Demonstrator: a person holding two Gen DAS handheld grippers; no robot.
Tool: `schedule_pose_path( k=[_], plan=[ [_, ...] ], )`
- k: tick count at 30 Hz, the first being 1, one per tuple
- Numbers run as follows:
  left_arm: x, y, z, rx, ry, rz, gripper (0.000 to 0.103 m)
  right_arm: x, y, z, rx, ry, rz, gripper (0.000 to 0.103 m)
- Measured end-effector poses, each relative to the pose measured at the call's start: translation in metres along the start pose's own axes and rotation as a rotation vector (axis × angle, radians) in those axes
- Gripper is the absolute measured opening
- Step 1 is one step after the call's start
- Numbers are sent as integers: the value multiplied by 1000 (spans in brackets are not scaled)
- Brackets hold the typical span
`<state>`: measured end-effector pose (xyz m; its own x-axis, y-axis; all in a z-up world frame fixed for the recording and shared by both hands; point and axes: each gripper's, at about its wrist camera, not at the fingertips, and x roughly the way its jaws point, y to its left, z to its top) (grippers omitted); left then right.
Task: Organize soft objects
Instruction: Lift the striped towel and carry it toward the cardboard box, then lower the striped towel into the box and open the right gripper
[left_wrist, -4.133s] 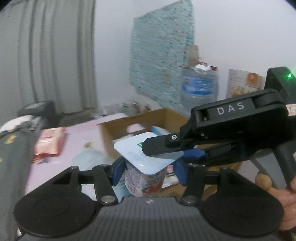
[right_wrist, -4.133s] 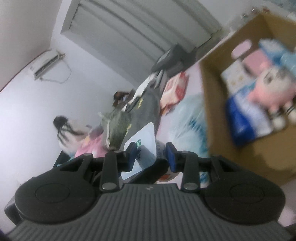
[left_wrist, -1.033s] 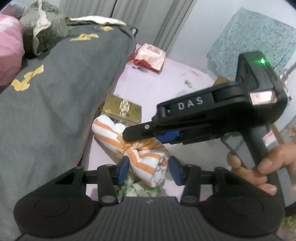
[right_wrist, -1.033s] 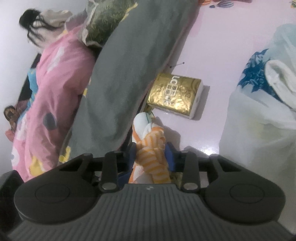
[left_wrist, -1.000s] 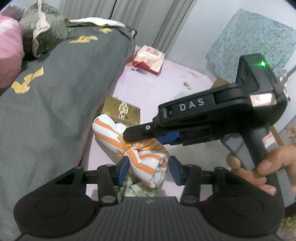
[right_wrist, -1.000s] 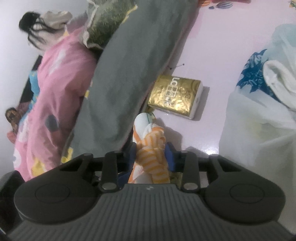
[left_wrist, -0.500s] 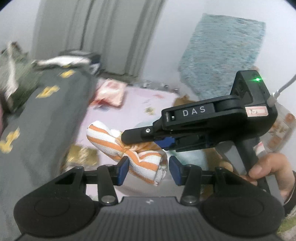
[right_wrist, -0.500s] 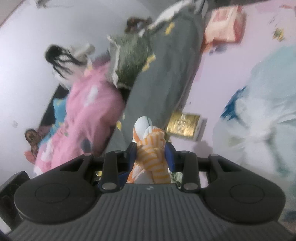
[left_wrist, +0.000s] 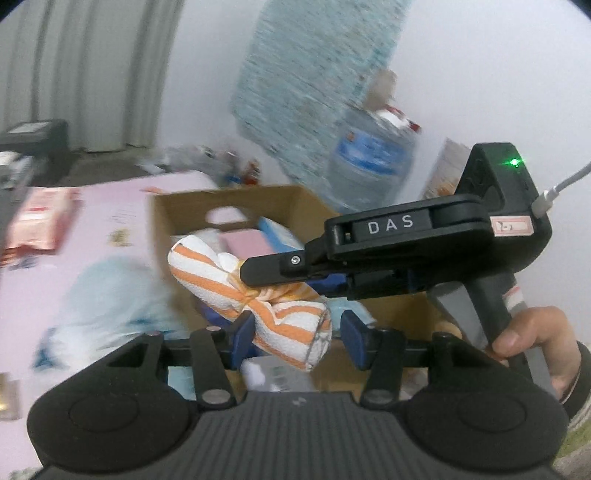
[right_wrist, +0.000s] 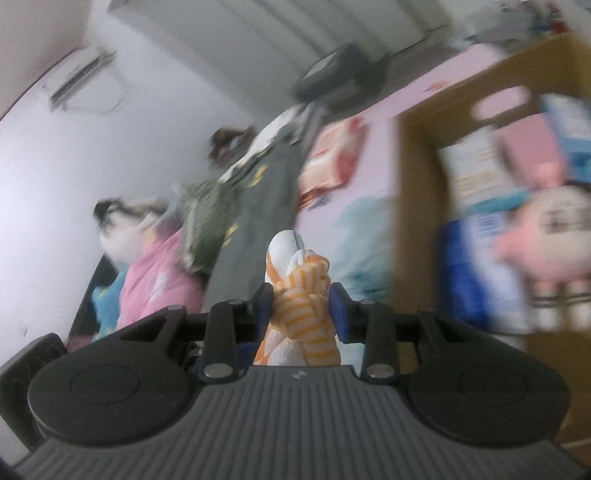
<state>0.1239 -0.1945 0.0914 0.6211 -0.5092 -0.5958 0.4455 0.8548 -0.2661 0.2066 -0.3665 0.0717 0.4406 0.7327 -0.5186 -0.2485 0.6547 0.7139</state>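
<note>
At the bottom centre of the right wrist view, the right gripper pinches the striped towel at its knotted waist. In the left wrist view the left gripper has its jaws spread either side of the towel's lower end, perhaps touching one side, not squeezing. The towel looks light, soft and floppy; the tight middle seems the surest hold. Beyond it at centre, the cardboard box already holds packets, and the plush toy at right crowds the landing spot. A water bottle stands behind.
</note>
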Motion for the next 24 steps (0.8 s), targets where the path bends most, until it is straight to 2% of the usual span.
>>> schedule_pose_path(
  k=[5,8,14,21,24],
  plan=[
    [54,-16,2,57,86,-24,54,-30,-53,8,25,-22,-74,32],
    [64,-13,-5,77,116,-11,54,-31,-77,12,12,4,-123,32],
    [50,7,-5,62,110,28,56,-9,-110,8,10,123,-211,33],
    [17,28,-7,25,71,86,58,-4,-117,19,3,82,-277,34],
    [0,40,-12,1,49,114,58,3,-126,23,47,117,-287,34]
  ],
)
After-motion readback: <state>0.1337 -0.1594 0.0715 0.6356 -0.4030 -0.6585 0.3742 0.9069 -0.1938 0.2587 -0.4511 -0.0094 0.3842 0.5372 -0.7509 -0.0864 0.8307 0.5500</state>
